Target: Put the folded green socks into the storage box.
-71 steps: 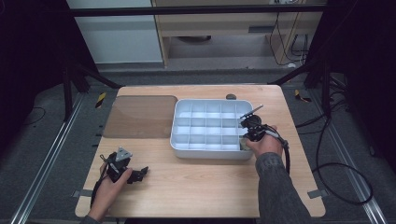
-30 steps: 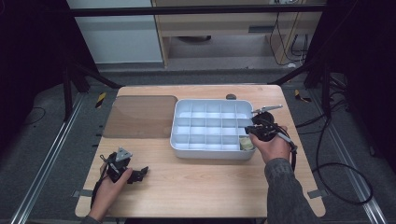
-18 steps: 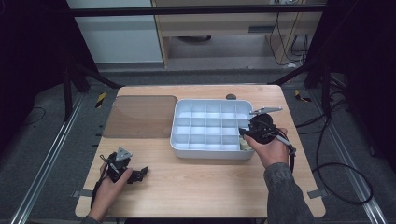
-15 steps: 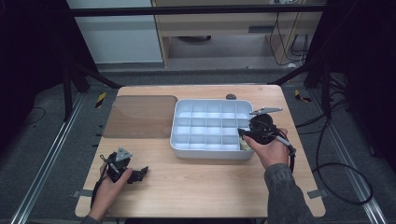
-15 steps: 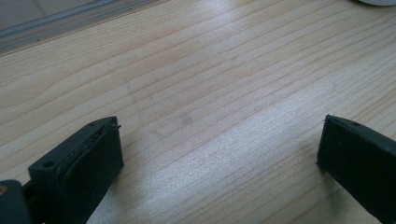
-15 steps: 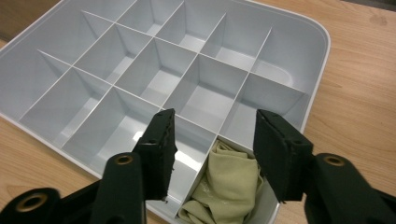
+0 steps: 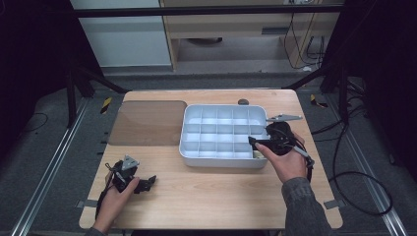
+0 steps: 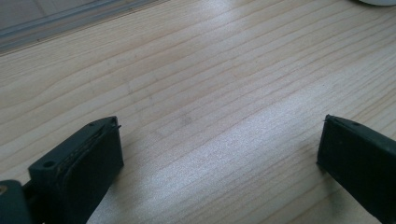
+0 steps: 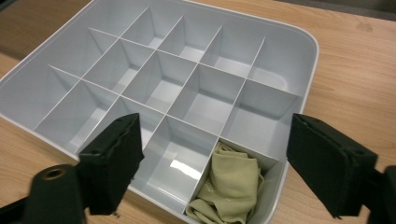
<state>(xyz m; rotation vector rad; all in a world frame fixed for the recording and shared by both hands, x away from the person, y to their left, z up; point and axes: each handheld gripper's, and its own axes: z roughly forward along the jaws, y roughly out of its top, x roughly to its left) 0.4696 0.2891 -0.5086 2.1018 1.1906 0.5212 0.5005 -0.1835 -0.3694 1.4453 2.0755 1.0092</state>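
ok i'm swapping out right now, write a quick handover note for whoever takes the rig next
Right gripper: open, fingers just spread apart, nothing between them, poised over the tray's near right corner.
Left gripper: open, holding nothing, low over the bare wooden table at the near left.
Yellow-green cloth: folded inside the near right corner compartment of the white divided tray, no longer gripped.
Done: cloth placed in its compartment.
Left: the other compartments hold nothing; probably back the right gripper away from the tray.
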